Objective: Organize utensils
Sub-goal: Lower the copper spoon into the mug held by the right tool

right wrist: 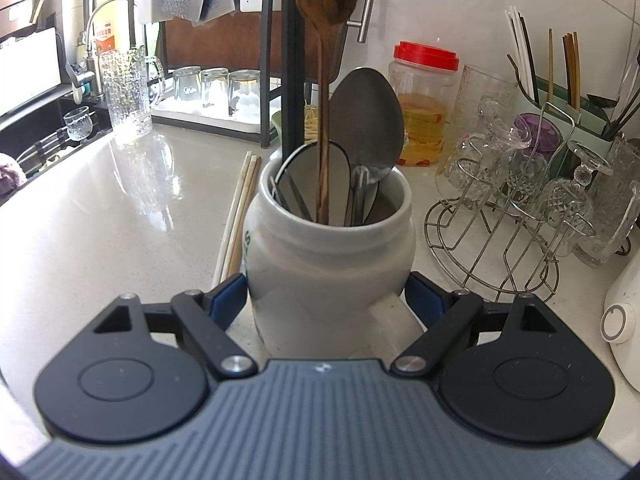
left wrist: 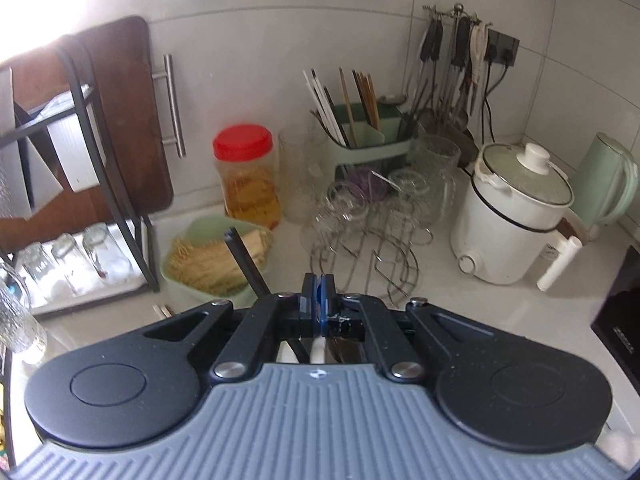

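The right gripper (right wrist: 326,300) clamps a white mug (right wrist: 330,248) from both sides; green lettering on it is turned away, unreadable. Straight ahead of its fingers, a wooden spoon (right wrist: 322,92) stands upright in the mug, bowl uppermost. The left gripper (left wrist: 319,294) is clenched, perhaps on that spoon's top.

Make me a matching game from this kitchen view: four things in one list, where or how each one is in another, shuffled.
Things:
1. white mug
2. pale chopsticks
3. plastic jar
4. metal spoon

Descriptions:
a. lying flat on the counter
b. capped in red
c. between the pads of the right claw
d. standing bowl-up in the mug

Pairs: 1-c, 2-a, 3-b, 4-d
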`<state>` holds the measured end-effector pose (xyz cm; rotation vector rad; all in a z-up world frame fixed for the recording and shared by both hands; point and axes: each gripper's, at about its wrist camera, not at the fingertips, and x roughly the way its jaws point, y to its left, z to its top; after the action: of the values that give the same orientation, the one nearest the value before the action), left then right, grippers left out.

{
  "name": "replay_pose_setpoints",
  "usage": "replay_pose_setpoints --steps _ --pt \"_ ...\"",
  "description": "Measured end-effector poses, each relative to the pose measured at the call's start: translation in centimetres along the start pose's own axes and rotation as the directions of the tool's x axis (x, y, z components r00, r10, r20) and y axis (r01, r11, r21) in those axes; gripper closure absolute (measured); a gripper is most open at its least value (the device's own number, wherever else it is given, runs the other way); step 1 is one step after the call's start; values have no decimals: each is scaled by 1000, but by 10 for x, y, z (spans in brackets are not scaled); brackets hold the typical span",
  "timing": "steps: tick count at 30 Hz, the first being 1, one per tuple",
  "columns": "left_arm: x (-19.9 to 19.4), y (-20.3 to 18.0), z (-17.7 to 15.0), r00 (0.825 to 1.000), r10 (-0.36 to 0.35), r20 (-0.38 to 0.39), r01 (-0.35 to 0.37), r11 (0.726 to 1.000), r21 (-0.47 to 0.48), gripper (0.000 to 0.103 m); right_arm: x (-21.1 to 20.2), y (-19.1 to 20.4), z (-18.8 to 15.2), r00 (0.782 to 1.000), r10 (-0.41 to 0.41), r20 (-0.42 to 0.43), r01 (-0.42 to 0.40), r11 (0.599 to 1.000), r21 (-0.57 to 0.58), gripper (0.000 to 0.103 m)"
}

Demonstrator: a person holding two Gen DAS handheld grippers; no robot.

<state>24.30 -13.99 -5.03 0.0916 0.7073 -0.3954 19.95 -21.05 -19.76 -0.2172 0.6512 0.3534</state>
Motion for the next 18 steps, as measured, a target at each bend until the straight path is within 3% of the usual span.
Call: replay_pose_setpoints --steps 8,18 --pt "11 -1 -1 989 -78 -125 75 997 -30 101 0 -1 -1 1000 6 3 -6 1000 4 15" --pt "35 -8 -2 968 -112 -222 106 994 -40 101 0 -3 -2 1000 16 10 -16 1000 15 15"
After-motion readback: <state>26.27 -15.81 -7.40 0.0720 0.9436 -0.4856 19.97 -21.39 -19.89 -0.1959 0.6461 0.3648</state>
